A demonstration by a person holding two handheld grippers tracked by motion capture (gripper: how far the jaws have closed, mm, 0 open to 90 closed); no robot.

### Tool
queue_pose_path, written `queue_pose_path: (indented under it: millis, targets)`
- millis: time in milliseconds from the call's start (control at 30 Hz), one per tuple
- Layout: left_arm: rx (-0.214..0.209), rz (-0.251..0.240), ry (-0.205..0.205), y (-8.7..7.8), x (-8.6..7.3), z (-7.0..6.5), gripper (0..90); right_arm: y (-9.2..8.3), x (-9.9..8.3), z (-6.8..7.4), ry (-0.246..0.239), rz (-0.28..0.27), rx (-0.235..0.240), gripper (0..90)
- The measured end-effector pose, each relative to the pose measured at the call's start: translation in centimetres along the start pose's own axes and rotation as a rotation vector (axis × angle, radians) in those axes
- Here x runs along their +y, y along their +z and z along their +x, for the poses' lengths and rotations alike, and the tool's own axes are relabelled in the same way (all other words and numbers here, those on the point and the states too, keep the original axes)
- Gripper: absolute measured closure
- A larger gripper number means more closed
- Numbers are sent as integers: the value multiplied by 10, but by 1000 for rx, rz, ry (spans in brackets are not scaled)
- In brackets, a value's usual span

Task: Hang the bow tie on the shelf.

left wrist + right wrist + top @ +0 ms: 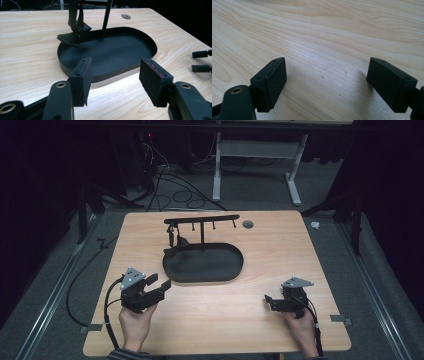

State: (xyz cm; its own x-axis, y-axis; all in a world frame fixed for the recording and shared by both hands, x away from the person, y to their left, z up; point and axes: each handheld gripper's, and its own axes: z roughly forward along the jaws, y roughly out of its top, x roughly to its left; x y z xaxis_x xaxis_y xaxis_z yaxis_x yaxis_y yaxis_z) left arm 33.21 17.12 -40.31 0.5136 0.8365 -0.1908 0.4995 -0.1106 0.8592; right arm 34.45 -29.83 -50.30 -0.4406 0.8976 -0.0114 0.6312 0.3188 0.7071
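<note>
Grippers both empty, jaws spread wide. Left gripper (159,288) sits at the near-left of the wooden table (280,250), jaws aimed at the black oval tray (220,270), just beside its near-left rim without touching. In the left gripper view its pads (81,77) frame the tray wall (105,76), nothing between them but tabletop. Tray lies near the table's middle, with a thin black stand (202,227) rising from its far edge; the top bar carries small hooks. Dark strap-like item (75,27) hangs from the bar's left end, its lower end draped over the tray's rim. Right gripper (269,302) rests at the near-right of the table, well apart from the tray, pads (270,82) released over bare wood. Small round grommet (248,224) sits near the far edge.
</note>
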Motion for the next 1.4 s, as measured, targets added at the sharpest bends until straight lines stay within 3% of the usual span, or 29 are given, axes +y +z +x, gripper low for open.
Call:
queue_pose_path:
  millis: [1033, 1400]
  targets:
    - [19, 60, -29, 8, -25, 3, 442, 0, 0, 0, 0, 0, -1, 175]
    - [43, 98, -15, 16, -33, 4, 439, 0, 0, 0, 0, 0, 0, 175]
